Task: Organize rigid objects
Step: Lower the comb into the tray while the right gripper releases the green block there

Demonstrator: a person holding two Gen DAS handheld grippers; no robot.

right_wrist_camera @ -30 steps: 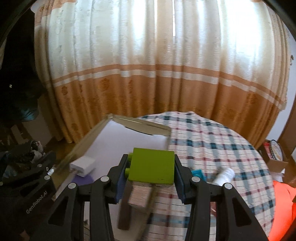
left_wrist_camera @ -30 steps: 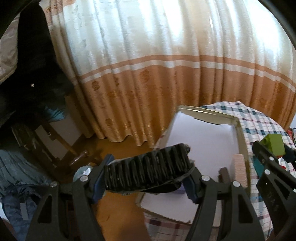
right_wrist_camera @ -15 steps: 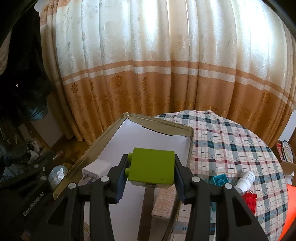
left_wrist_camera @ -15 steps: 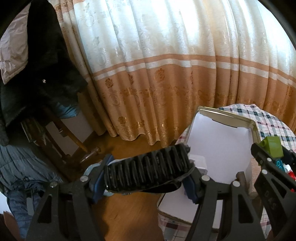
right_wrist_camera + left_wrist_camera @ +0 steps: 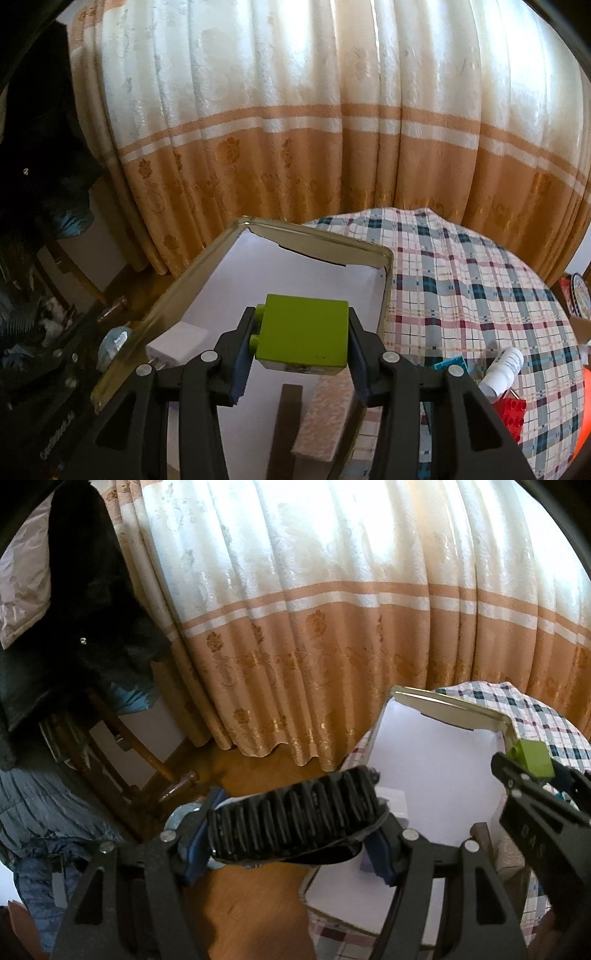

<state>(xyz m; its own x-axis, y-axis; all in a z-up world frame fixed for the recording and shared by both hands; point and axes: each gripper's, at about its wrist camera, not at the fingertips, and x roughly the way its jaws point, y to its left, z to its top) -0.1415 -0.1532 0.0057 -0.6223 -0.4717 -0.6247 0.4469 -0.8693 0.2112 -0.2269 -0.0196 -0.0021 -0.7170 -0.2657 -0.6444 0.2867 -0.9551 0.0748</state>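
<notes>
Your right gripper (image 5: 301,345) is clamped on the green block (image 5: 303,328), which hangs above the near end of the open tin (image 5: 314,236), just ahead and below; your left gripper (image 5: 291,830) grips a black ribbed comb (image 5: 291,821) crosswise, off the tin's left edge.

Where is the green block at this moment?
The green block is clamped in the right gripper, held over the near right part of the open tin tray, above the brown stick and pink slab.

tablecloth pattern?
Plaid: the tablecloth is white with blue-teal and red-maroon checks. Clearest in the right wrist view.
</notes>
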